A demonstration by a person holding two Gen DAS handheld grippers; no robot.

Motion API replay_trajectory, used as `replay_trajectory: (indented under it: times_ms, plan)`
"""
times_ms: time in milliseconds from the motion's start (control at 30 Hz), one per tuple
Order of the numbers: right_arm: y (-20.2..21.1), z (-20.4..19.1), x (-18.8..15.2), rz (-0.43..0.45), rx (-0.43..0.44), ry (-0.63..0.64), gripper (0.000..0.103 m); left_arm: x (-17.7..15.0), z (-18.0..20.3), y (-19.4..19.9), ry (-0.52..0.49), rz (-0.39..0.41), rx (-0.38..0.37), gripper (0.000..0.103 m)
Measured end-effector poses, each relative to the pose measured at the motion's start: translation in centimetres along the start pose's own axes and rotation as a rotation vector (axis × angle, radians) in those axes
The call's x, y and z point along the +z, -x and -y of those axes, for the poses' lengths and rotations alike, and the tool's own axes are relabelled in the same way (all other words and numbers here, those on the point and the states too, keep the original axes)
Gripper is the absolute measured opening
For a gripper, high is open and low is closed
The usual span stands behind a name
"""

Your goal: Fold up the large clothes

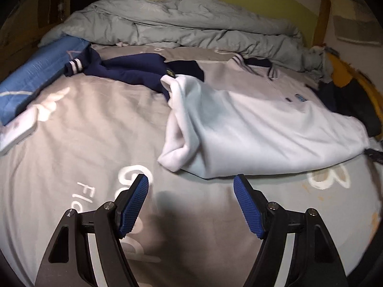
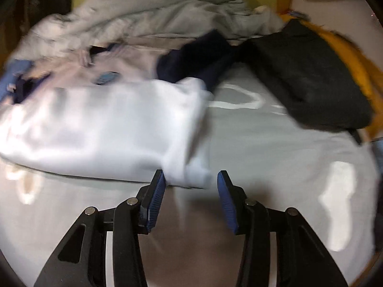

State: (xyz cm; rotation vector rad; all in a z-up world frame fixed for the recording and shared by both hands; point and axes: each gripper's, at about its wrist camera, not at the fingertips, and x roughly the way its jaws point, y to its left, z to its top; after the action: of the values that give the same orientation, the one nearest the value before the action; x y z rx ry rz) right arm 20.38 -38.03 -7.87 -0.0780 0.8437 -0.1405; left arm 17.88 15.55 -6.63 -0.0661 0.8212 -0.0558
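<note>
soft white fleece makes up the body of the sweatshirt (image 1: 263, 131), which lies partly folded on the grey printed bedsheet (image 1: 95, 131), its near left edge rolled into a thick, rounded lip and its navy sleeve (image 1: 124, 71) with a striped ribbed cuff trailing off to the left. behind it a crumpled grey quilt (image 1: 179, 24) is bunched along the headboard, and a blue padded bolster (image 1: 36, 76) lies at the left edge. the left gripper (image 1: 191, 186) tilts down over bare sheet just short of the garment's hem, its ribbed blue pads (image 1: 134, 205) spread wide with nothing between them. from the right wrist, blurred, the same sweatshirt (image 2: 107, 129) fills the left half, a dark folded garment (image 2: 311, 83) lying well apart at the far right. the right gripper (image 2: 191, 181) angles down at the near corner of the fleece, jaws parted, the corner between the tips; whether the pads (image 2: 155, 203) touch it i cannot tell.
</note>
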Motion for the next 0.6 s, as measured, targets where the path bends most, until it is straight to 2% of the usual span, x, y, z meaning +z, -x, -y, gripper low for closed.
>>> replay_trajectory:
  times_ms: [33, 133, 167, 200, 233, 267, 333, 367, 433, 467, 533, 567, 600]
  plan:
    - [0.0, 0.6, 0.0, 0.003, -0.018, -0.007, 0.043, 0.0, -0.1, -0.2, 0.001, 0.008, 0.033, 0.075]
    - [0.2, 2.9, 0.1, 0.02, -0.057, -0.073, 0.038, 0.2, -0.8, -0.3, 0.014, 0.046, 0.07, 0.069]
    - [0.3, 3.7, 0.3, 0.025, -0.065, -0.099, 0.022, 0.3, -1.2, -0.3, 0.019, 0.057, 0.07, 0.069]
    - [0.4, 4.3, 0.3, 0.029, -0.142, -0.119, 0.009, 0.4, -1.6, -0.1, 0.03, 0.073, 0.063, 0.068]
    - [0.5, 5.0, 0.3, 0.034, -0.219, -0.132, 0.009, 0.5, -1.8, 0.1, 0.037, 0.083, 0.057, 0.068]
    - [0.8, 6.0, 0.2, 0.047, -0.226, -0.16, 0.009, 0.6, -2.0, 0.3, 0.041, 0.093, 0.044, 0.067]
    - [1.7, 7.8, -0.1, 0.078, -0.052, -0.244, 0.009, 0.8, -1.9, 0.4, 0.035, 0.102, 0.008, 0.063]
    - [2.1, 8.1, -0.2, 0.097, 0.029, -0.261, 0.009, 0.9, -1.7, 0.3, 0.027, 0.1, -0.007, 0.056]
    - [2.9, 7.6, -0.2, 0.123, 0.166, -0.248, 0.009, 1.2, -1.1, -0.4, 0.0, 0.09, -0.002, 0.055]
    - [3.1, 7.0, -0.2, 0.128, 0.22, -0.228, 0.015, 1.3, -0.7, -0.9, -0.014, 0.081, 0.006, 0.054]
    - [3.1, 5.5, 0.0, 0.117, 0.258, -0.179, 0.031, 1.4, -0.3, -2.0, -0.025, 0.041, -0.014, 0.055]
    - [2.6, 4.7, 0.1, 0.093, 0.239, -0.144, 0.041, 1.4, -0.2, -2.5, -0.024, 0.021, -0.011, 0.055]
    - [2.0, 3.9, 0.0, 0.064, 0.206, -0.113, 0.043, 1.3, -0.1, -2.9, -0.023, 0.01, -0.002, 0.055]
